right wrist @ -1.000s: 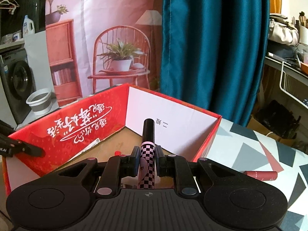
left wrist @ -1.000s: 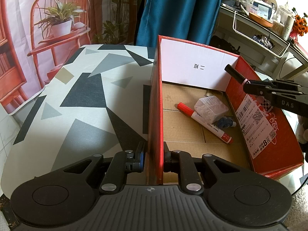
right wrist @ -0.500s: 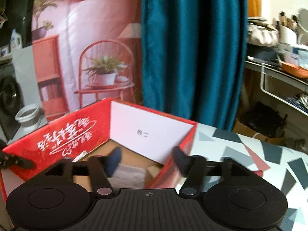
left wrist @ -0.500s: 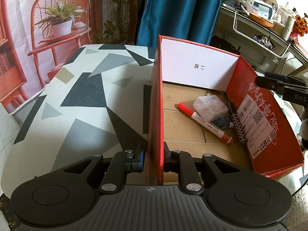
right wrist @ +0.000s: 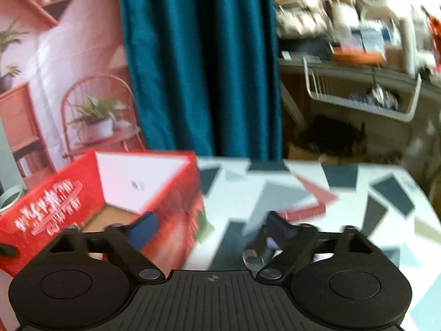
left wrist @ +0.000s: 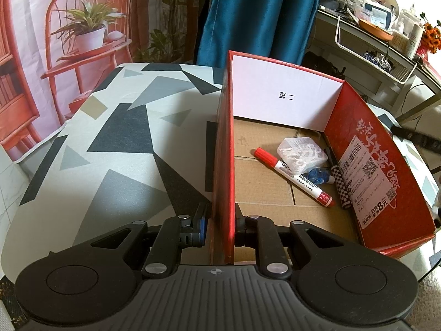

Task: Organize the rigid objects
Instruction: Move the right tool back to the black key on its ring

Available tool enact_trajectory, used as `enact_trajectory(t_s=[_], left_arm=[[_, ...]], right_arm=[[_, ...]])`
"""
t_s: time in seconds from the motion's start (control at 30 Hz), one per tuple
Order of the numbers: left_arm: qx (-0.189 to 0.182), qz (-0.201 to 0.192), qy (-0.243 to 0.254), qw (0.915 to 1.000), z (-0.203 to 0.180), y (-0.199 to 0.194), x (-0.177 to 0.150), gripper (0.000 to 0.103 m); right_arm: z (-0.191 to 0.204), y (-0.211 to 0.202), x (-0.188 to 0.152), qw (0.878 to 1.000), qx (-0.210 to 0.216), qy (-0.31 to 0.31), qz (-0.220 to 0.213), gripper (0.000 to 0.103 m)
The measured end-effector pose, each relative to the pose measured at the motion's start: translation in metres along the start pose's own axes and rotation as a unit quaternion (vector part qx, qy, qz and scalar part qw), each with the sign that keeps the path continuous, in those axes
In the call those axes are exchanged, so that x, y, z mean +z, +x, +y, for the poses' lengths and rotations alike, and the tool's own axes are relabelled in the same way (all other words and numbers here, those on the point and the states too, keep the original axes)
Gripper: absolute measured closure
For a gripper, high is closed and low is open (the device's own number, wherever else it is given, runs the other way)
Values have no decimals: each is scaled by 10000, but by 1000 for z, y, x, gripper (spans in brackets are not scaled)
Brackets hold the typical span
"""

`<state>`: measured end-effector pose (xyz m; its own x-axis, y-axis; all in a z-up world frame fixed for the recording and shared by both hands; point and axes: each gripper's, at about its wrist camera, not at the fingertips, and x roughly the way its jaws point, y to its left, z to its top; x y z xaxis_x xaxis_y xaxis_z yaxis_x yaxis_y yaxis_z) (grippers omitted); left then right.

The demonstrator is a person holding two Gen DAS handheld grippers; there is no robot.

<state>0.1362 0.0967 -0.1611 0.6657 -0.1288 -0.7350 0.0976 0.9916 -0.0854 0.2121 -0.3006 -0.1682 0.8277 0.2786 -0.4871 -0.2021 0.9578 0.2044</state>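
L gripper [left wrist: 219,227]: jaws nearly closed, pads clamped on near end of red box's [left wrist: 223,149] side wall, one pad outside, one inside. Box sits on patterned tablecloth [left wrist: 115,149], which spreads to L of gripper.

Inside box, ahead and to R of L gripper: red-capped marker [left wrist: 293,177] lying diagonal on cardboard floor; just beyond it, clear plastic case [left wrist: 303,154]; small blue item [left wrist: 317,177] touching marker's R side; checkered pen [left wrist: 340,184] flat along far R wall, under the shipping label.

R gripper [right wrist: 210,227]: jaws wide apart, nothing between pads; they closed in slightly in the last half sec. Frame blurred. L finger over box corner, R finger over tablecloth. Ahead and to R of it, red cylindrical item [right wrist: 303,211] lies on cloth; type can't tell.

Far: teal curtain [right wrist: 198,63] behind table.
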Motion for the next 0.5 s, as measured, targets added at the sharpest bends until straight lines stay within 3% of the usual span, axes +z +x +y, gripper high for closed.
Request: enact_trajectory(t_s=[0.23, 0.5], left_arm=[[44, -8, 18, 10000, -2, 0, -1, 83], [77, 2, 51, 10000, -3, 0, -1, 83]], right_arm=[[-21, 41, -27, 9975, -207, 272, 614, 58], [-28, 93, -30, 9916, -621, 517, 1009, 59]])
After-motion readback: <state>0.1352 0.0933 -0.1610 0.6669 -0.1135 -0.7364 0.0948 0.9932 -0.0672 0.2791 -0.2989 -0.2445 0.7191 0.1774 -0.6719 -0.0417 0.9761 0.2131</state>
